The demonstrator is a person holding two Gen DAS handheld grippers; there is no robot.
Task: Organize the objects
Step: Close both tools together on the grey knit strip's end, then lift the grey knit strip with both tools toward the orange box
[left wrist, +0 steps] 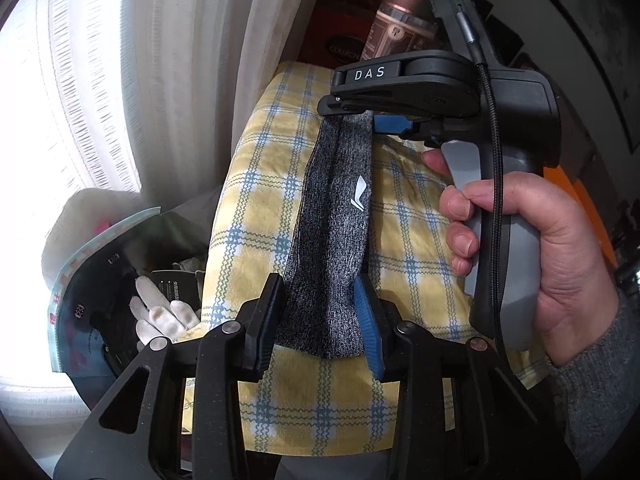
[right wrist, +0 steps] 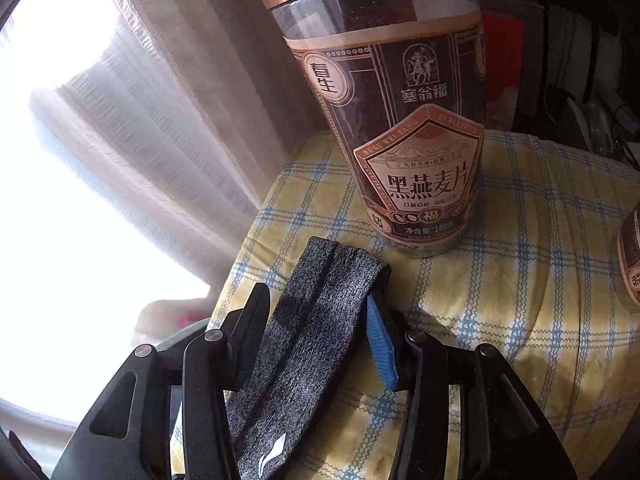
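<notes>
A grey knit sock (left wrist: pixel 332 224) with a small white logo hangs stretched between both grippers over a yellow checked cloth (left wrist: pixel 412 240). My left gripper (left wrist: pixel 320 316) is shut on the sock's near end, in the left wrist view. My right gripper (left wrist: pixel 360 110) is seen from the side there, shut on the sock's far end. In the right wrist view the right gripper (right wrist: pixel 316 344) pinches the sock (right wrist: pixel 308 328), whose cuff end pokes out past the fingers toward the jar.
A tall brown oat jar (right wrist: pixel 400 128) with a copper lid stands on the cloth just beyond the right gripper. White curtains (left wrist: pixel 160 60) hang on the left. An open bag (left wrist: pixel 120 280) with white gloves sits low left. A second jar (right wrist: pixel 630 260) shows at the right edge.
</notes>
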